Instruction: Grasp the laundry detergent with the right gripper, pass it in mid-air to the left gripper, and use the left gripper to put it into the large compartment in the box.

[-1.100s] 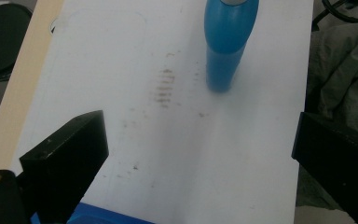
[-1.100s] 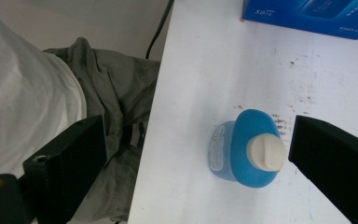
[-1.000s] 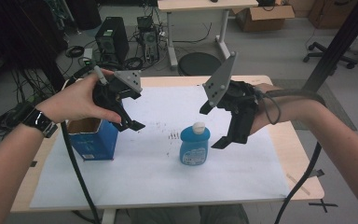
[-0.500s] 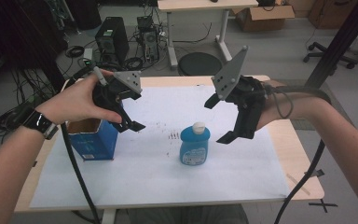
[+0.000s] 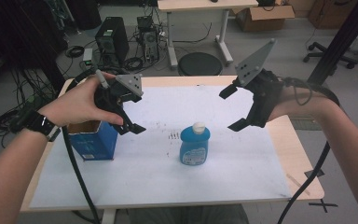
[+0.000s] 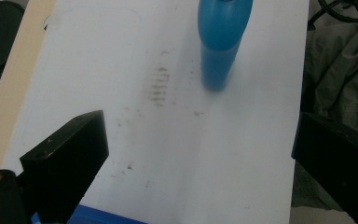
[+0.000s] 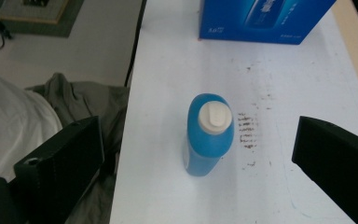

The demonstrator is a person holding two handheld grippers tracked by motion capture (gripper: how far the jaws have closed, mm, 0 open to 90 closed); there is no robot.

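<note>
Now the blue bottle (image 5: 195,144) stands upright on the white tabletop (image 5: 242,158), free of both grippers, and everything else can be placed by it. Compared with a second ago, the right gripper (image 5: 233,108) has drawn back from the bottle toward the tabletop's right side and hangs above it, its fingers (image 7: 340,154) spread about as wide as they go after opening a little further, with nothing between them. In the right gripper view the bottle's white cap (image 7: 214,117) sits centred between those fingers but well below, untouched. The left gripper (image 5: 131,119) hovers left of the bottle, above the open blue box (image 5: 93,140), fingers (image 6: 70,158) likewise wide apart and empty; it has not shifted. By my reading, the bottle has just been released upright, and the right hand is clearing away from it.
</note>
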